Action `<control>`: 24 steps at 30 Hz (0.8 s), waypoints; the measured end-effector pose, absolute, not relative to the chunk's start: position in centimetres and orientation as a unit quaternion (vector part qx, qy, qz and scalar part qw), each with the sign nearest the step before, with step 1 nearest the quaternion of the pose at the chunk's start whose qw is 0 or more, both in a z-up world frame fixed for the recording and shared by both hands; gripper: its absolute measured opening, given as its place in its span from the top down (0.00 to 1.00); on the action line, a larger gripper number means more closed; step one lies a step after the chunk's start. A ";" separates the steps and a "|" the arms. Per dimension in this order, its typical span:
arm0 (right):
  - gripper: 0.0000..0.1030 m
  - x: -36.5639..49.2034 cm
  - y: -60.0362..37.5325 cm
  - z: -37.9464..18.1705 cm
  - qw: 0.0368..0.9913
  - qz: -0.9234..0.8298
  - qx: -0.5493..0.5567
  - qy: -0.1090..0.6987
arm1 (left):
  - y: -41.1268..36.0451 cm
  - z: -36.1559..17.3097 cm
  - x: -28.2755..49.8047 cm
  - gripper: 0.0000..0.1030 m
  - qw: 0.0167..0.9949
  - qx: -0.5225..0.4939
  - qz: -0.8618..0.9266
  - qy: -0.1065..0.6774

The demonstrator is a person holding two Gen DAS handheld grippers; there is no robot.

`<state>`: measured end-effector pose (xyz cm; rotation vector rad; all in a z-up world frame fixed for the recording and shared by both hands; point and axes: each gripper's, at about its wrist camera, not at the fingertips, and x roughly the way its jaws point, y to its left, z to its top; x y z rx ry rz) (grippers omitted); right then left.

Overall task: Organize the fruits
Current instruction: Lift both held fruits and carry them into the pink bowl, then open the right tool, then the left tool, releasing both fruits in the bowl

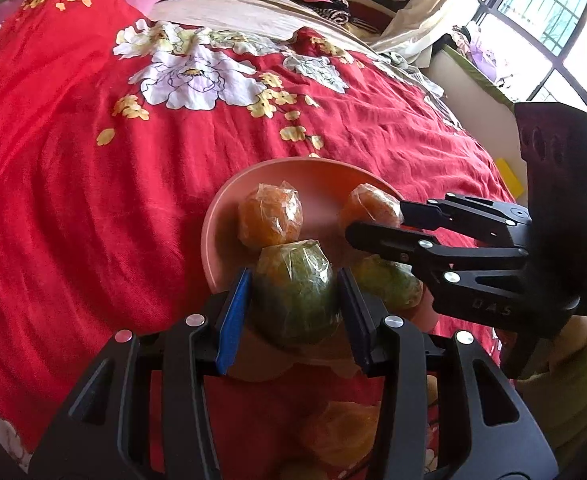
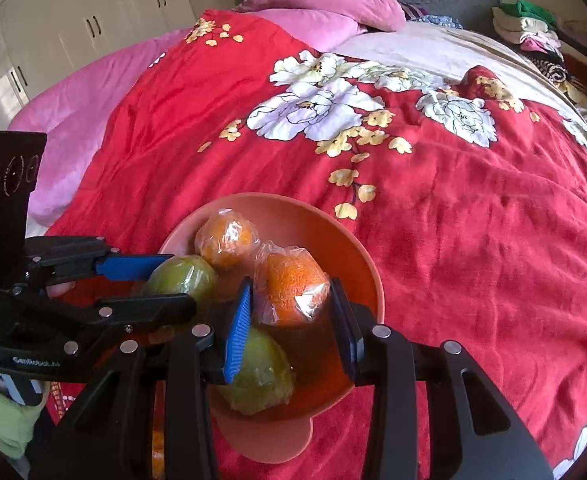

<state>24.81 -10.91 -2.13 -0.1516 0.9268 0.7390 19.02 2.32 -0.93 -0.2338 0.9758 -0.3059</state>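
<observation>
A pink bowl (image 1: 293, 174) (image 2: 357, 248) sits on the red floral bedspread. My left gripper (image 1: 293, 296) (image 2: 173, 280) is shut on a plastic-wrapped green fruit (image 1: 295, 294) (image 2: 183, 276) at the bowl's near edge. My right gripper (image 2: 289, 302) (image 1: 377, 220) holds a wrapped orange (image 2: 293, 290) (image 1: 367, 206) between its pads over the bowl. Another wrapped orange (image 1: 271, 216) (image 2: 227, 240) and a second green fruit (image 2: 261, 372) (image 1: 389, 284) lie in the bowl.
More wrapped fruit (image 1: 341, 432) lies on the bedspread below my left gripper. Pink pillows (image 2: 325, 4) and folded clothes (image 2: 533, 28) are at the bed's far end. A window (image 1: 549, 12) is to the right, and white wardrobes (image 2: 73, 28) to the left.
</observation>
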 end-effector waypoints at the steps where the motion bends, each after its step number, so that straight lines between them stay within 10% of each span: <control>1: 0.65 24.9 -10.8 -2.2 0.826 0.347 -0.074 0.438 | 2.3 -0.9 19.0 0.65 0.866 -0.111 -0.146 0.466; 24: 0.56 25.1 -12.4 -1.3 0.836 0.340 -0.038 0.430 | 1.8 -1.0 19.1 0.65 0.867 -0.096 -0.148 0.467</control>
